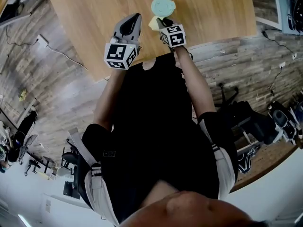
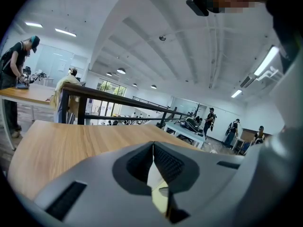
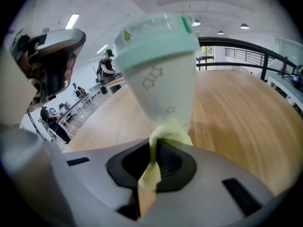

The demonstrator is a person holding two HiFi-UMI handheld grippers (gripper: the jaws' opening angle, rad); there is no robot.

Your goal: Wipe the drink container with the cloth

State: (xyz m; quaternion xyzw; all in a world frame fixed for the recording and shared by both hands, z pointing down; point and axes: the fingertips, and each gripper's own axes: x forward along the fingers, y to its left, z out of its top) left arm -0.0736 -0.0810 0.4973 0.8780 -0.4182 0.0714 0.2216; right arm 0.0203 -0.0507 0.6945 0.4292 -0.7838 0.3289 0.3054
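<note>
The white cup (image 3: 161, 79) w/ a green lid (image 1: 163, 5) stands on the wood table (image 1: 90, 18), right in front of the right gripper (image 3: 154, 148). That gripper's jaws are pinched tight on a yellow cloth (image 3: 169, 130), & the cloth touches the cup's side low down. The left gripper (image 2: 153, 145) is just to the left, jaws pressed together w/ nothing in them.

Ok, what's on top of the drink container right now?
A mint-green lid sits on the drink container, closing it, so its contents are hidden. The yellow cloth, pinched in the right gripper, is against the lower side wall, not on top.
</note>
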